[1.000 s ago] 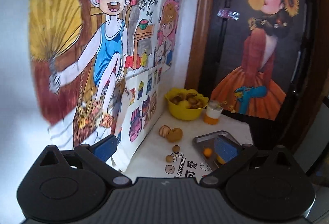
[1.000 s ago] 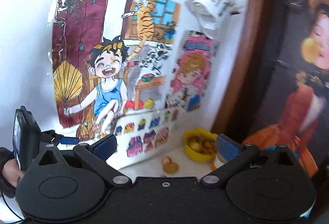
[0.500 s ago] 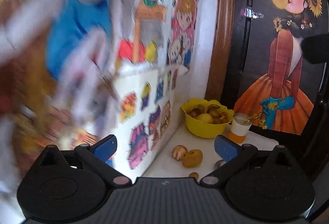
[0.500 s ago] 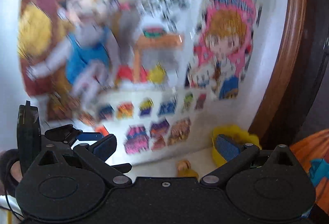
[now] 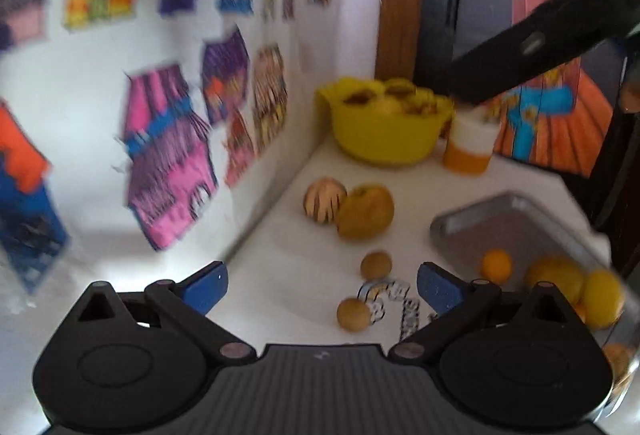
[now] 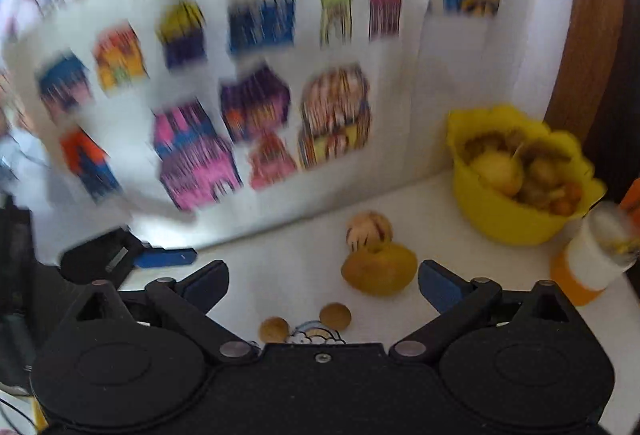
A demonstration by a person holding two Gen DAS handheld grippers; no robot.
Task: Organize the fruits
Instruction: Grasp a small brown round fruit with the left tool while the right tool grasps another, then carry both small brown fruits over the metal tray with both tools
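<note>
On the white table lie a yellow-brown pear (image 5: 365,212) (image 6: 379,268), a striped round fruit (image 5: 324,199) (image 6: 369,229) touching it, and two small brown round fruits (image 5: 376,265) (image 5: 353,314) (image 6: 335,316) (image 6: 274,329). A metal tray (image 5: 516,223) at the right holds a small orange (image 5: 496,266) and yellow citrus fruits (image 5: 576,287). A yellow bowl (image 5: 384,139) (image 6: 508,219) at the back is full of fruit. My left gripper (image 5: 322,287) is open and empty above the small fruits. My right gripper (image 6: 323,285) is open and empty, just before the pear.
A white-and-orange cup (image 5: 472,147) (image 6: 592,259) stands right of the bowl. A wall with colourful drawings (image 5: 168,139) runs along the left. The right tool's dark arm (image 5: 532,47) crosses above the bowl. A wooden frame and a dark painting (image 5: 560,115) are behind.
Both grippers have dropped and tilted down toward the table. The fruits and the tray now show much closer. Both sets of jaws stayed open.
</note>
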